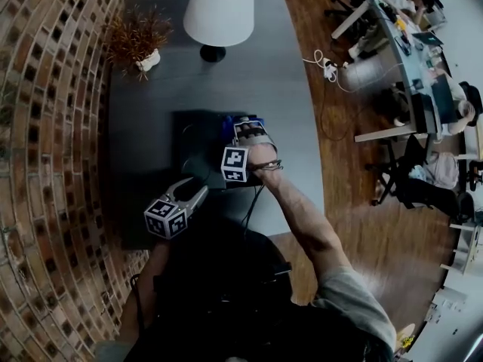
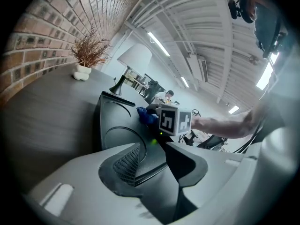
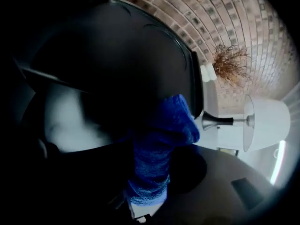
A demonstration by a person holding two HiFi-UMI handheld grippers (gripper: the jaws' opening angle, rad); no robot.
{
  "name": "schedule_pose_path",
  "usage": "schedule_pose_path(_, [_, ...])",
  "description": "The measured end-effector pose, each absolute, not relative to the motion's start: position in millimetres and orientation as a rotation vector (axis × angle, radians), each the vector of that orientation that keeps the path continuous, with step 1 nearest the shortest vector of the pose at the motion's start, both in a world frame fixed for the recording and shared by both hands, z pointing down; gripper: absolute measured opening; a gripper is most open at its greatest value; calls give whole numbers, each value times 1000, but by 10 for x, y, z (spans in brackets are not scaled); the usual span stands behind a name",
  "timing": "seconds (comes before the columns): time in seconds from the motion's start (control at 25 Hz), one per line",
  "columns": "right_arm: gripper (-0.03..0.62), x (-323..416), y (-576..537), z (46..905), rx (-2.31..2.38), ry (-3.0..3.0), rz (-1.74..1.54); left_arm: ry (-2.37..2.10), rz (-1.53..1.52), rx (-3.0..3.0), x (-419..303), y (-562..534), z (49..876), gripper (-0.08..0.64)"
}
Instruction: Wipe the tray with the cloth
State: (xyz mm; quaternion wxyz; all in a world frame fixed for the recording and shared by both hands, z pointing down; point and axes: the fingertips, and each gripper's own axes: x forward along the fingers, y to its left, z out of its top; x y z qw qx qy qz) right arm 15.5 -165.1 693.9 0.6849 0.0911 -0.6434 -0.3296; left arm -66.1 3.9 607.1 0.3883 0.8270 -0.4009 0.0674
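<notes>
Currently cloth [image 3: 159, 139] clamped in right tongs [image 1: 243, 125] on tray [image 1: 198, 138]; left tongs [image 2: 154, 159] pinch tray.

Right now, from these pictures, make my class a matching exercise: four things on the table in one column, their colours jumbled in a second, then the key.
Things:
1. cloth
2. tray
3. lampshade
4. dried plant

Colours:
A. white
B. reddish-brown
C. blue
D. black

Pairs: 1-C, 2-D, 3-A, 4-B
</notes>
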Motion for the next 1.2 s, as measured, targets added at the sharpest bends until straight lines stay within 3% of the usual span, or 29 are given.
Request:
schedule_pose_path(0.24, [176,190,-1802,6881,251,-1525,-654,-1032,166,2105,-678,24,6071,156])
schedule_pose_path(0.48, [171,384,-1204,6826,-155,-1286,-892,-1029,167,2102,-662,35,6067,155])
schedule_pose_path(0.68, [176,576,-1680,6423,213,-1168,-969,-1038,153,2106,-661,6,6056,156])
schedule_pose_path(0.84, [249,351,-1373,6904,64,-1285,-954,-1037,146,2094,-660,36,6064,156])
schedule_pose_path(0.88, [240,325,-1297,6954,61,-1344,-913,-1035,147,2095,-654,38,6065,156])
schedule_pose_path(1.0, [347,313,-1174,6842,72,-1562,-670,-1031,147,2103,-650,19,6065,156])
schedule_pose_path(1.2, [347,408,-1294,6846,10,-1581,-562,-1046,146,2101,-683,16,6067,155])
